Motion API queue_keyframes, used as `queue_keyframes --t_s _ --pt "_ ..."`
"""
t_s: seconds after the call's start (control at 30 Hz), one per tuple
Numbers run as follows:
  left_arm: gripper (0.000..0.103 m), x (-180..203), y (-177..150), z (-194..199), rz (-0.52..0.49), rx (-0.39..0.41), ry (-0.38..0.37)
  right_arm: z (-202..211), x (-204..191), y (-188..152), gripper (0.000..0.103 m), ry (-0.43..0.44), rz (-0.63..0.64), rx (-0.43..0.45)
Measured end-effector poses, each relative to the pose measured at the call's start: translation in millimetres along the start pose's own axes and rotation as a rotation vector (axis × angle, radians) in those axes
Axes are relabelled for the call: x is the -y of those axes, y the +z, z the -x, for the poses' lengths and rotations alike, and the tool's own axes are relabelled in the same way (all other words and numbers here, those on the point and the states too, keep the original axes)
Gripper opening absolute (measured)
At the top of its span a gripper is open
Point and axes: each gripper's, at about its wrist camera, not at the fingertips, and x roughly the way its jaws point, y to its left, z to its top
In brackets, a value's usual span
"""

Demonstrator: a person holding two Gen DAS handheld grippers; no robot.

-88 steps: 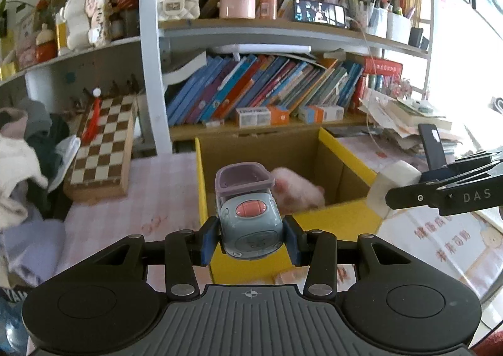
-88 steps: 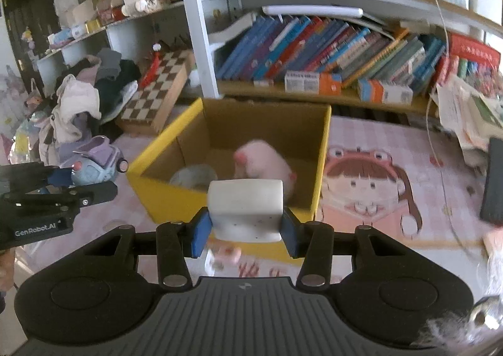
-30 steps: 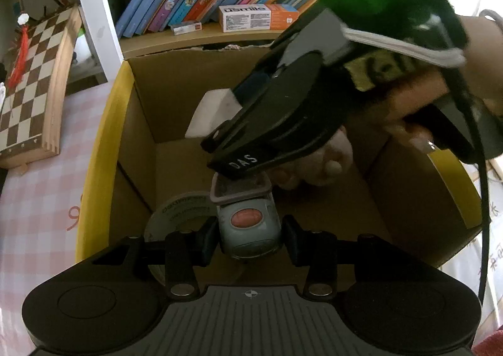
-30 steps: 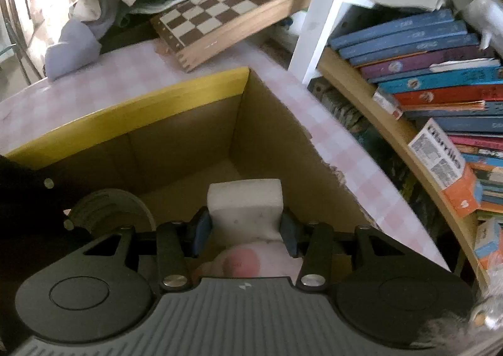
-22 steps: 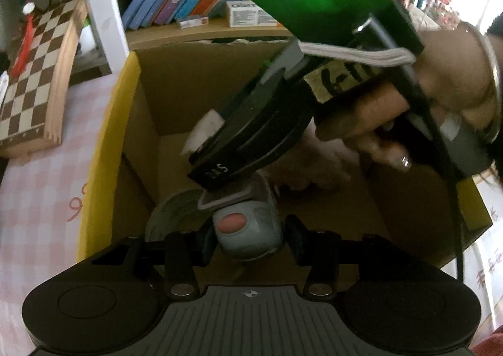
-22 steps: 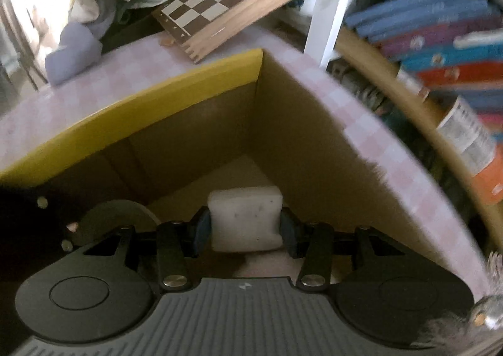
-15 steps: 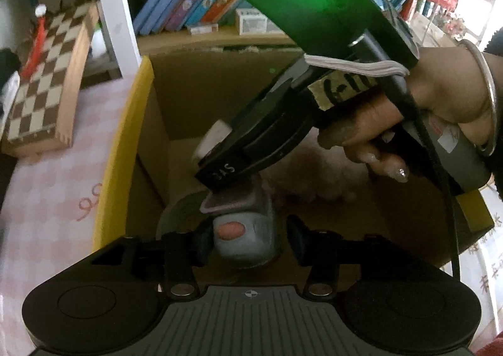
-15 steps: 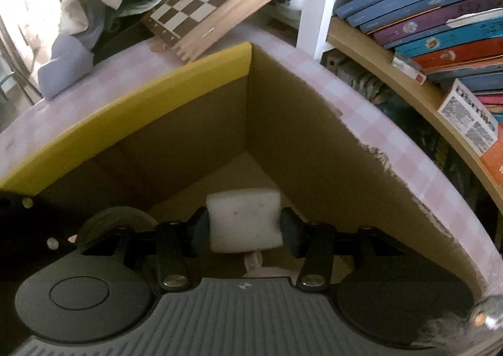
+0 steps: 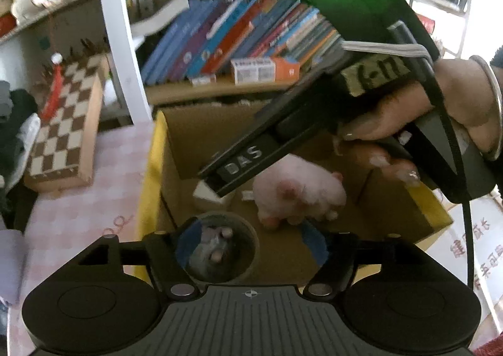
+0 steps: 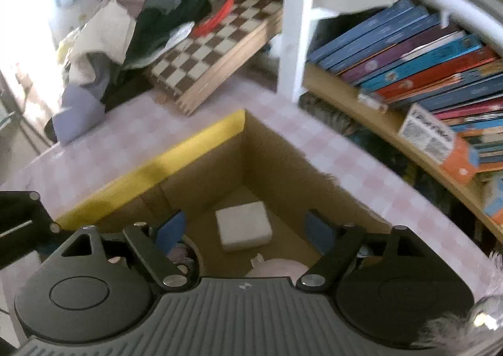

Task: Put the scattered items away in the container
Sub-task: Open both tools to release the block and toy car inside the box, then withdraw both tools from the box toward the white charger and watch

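I'm opening both tongs, left tongs (image 9: 250,243) and right tongs (image 10: 243,225), nothing between them. White block (image 10: 243,227) and toy car (image 9: 210,250) are lying below in the box (image 10: 151,167). Risk: tongs colliding, they're crossing closely.

You had blue pads (image 10: 169,227) on the black right gripper (image 10: 245,230), a white block (image 10: 243,225) ahead of its claw in the yellow-rimmed brown box (image 10: 188,148), pink plush (image 9: 298,195), pink checked cloth (image 10: 125,148), brown-and-cream chessboard (image 10: 217,41) beyond.

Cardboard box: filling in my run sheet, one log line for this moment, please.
left tongs: opening, empty | right tongs: opening, empty | toy car, white sponge, pink plush: in cardboard box
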Motion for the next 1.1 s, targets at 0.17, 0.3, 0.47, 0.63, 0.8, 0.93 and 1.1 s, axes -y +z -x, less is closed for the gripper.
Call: queue_keyframes --t_s 0.17,0.3,0.47,0.63,0.8,0.93,1.1 --pt "0.075 -10.5 -7.6 30.6 0.016 0.083 0.002 34.9 -8.5 -3.5 0.083 -0.049 -0.051 0.052" --pt "0.075 -20.9 -15.9 52.5 0.033 0.149 0.003 64.9 -22.2 -10.8 0.083 -0.086 -0.073 0.101" --pt "0.076 -30.4 -31.1 80.3 0.051 0.206 0.008 101.9 -45.8 -26.5 0.083 -0.141 -0.095 0.157" --pt "0.076 -34.6 -52.2 103.7 0.054 0.217 -0.002 130.5 -74.8 -46.8 0.084 -0.196 -0.099 0.192" --pt "0.077 -35.2 -70.8 121.9 0.033 0.216 -0.016 146.3 -100.8 -69.4 0.084 -0.222 -0.121 0.190" --pt "0.077 -37.6 -84.2 135.8 0.025 0.223 -0.016 155.9 -118.4 -87.7 0.084 -0.240 -0.148 0.184" --pt "0.081 -43.8 -101.8 147.1 0.031 0.219 -0.012 165.9 -135.3 -109.8 0.084 -0.277 -0.189 0.190"
